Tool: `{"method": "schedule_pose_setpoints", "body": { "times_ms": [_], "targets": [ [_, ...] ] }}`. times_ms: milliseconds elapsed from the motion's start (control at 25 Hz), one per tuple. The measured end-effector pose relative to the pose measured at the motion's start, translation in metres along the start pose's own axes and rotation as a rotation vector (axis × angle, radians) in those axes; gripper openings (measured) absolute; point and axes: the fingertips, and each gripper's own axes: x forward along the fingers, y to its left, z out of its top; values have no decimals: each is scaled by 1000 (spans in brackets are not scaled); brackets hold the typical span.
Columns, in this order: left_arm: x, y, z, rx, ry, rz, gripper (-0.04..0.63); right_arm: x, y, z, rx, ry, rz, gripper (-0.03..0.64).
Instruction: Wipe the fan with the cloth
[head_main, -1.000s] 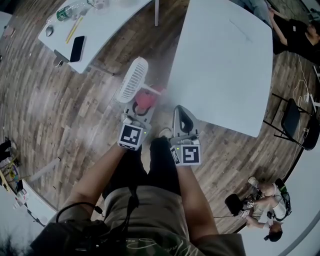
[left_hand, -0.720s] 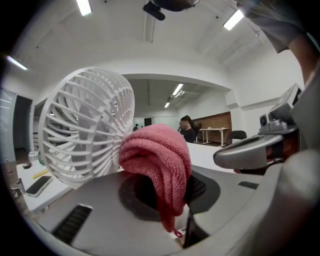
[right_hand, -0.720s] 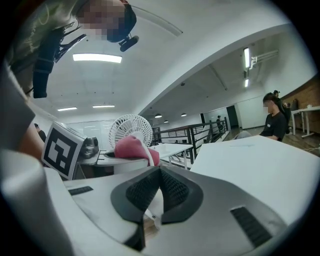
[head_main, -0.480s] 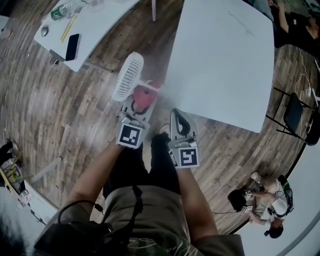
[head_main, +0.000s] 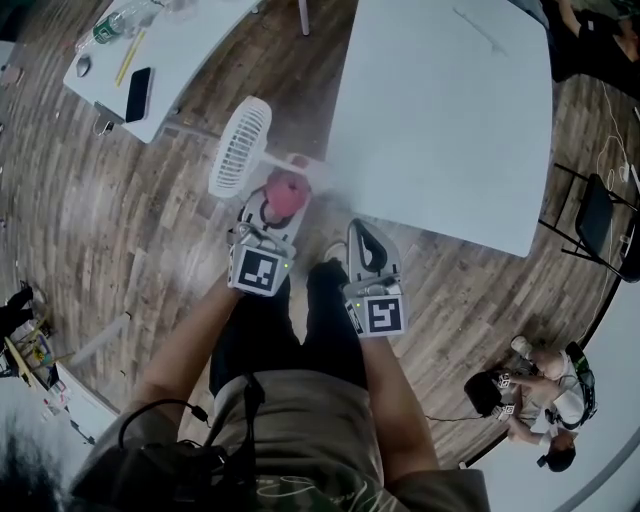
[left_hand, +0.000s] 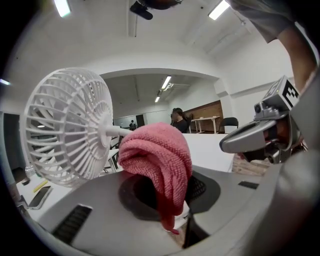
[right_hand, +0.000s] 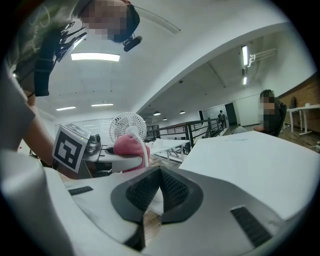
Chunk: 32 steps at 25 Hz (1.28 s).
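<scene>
**Status: cloth gripped, fan not yet wiped**

I read the left tool (head_main: 268, 208) as clamped on the pink cloth (left_hand: 157, 155), which bulges up between its jaws. The white fan (head_main: 240, 147) sits just beyond the cloth, beside the edge of the counter (head_main: 450, 120). I cannot tell whether cloth and fan touch. The right tool (right_hand: 159, 184) is closed on nothing. I judge the pickup done, with the wipe of the grille still to do.

Fan (head_main: 240, 147) and left gripper (head_main: 272, 208) with cloth (head_main: 287, 190), now slightly further left of the white table (head_main: 450, 120).
</scene>
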Motion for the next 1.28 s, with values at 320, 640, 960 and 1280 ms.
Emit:
{"method": "schedule_pose_setpoints", "body": {
  "times_ms": [320,640,960,1280],
  "targets": [
    [2,1,-9,-29,2,3,97,-11,-6,-10,1,10,-7,2],
    [9,12,-19,-42,8,-18,98,-9,-13,-16,7,10,-31,2],
    [14,11,-25,-38,5,-34,98,-12,-12,-28,32,56,-33,2],
    [21,10,-46,-32,56,-53,98,-9,-14,-29,33,41,-53,2]
  ]
}}
